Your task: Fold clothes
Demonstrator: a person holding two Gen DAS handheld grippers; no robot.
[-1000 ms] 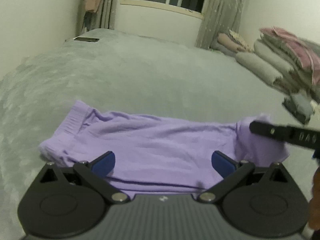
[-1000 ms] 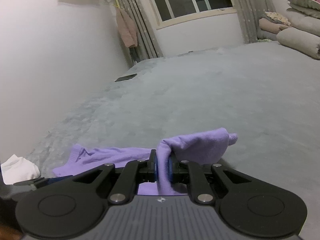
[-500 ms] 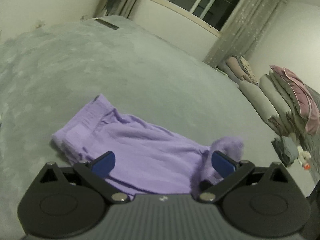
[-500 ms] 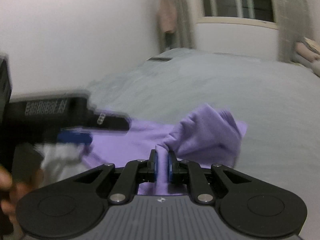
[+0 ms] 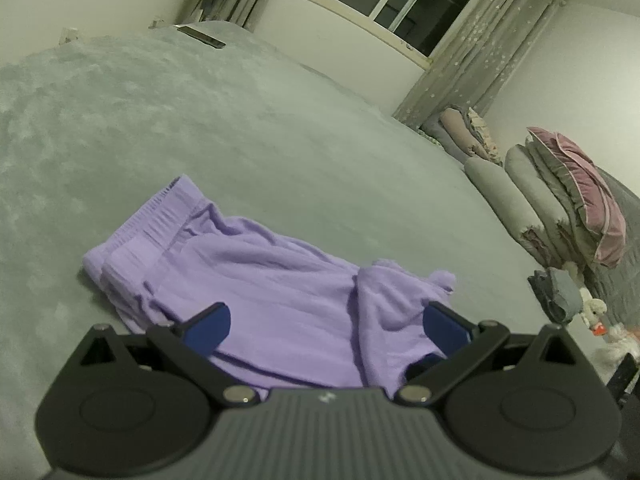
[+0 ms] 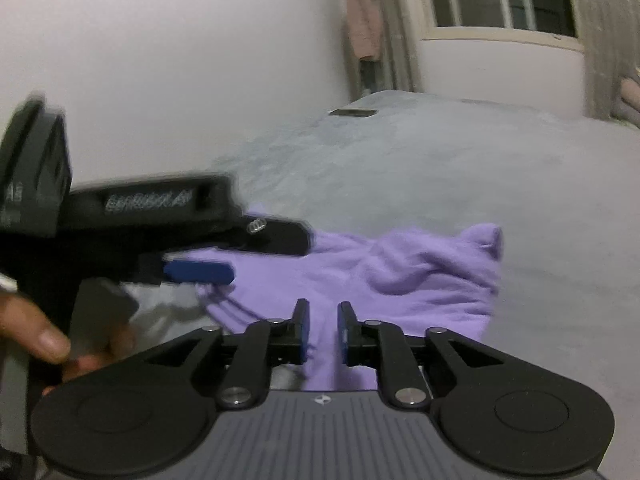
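Observation:
Purple shorts (image 5: 280, 288) lie flat on the grey bed (image 5: 240, 128), waistband (image 5: 148, 236) at the left. The right leg end (image 5: 400, 292) is folded over onto the shorts in a loose bunch. My left gripper (image 5: 328, 320) hovers open and wide over the near edge of the shorts, touching nothing. My right gripper (image 6: 323, 308) is opening its jaws; a narrow gap shows between the pads, which no longer press on the purple cloth (image 6: 420, 276) lying below and beyond them. In the right wrist view, the left gripper's blue pad (image 6: 200, 272) sits blurred at the left.
Folded quilts and pillows (image 5: 560, 208) are stacked at the bed's right side, with small grey clothes (image 5: 556, 292) and a toy (image 5: 596, 312) below them. A dark flat object (image 5: 202, 36) lies at the far end. A person's hand (image 6: 40, 340) holds the left gripper.
The right gripper's jaws have parted and released the lifted leg end, which now rests bunched on the shorts. Both views have rolled, and the left gripper has come closer in the right view.

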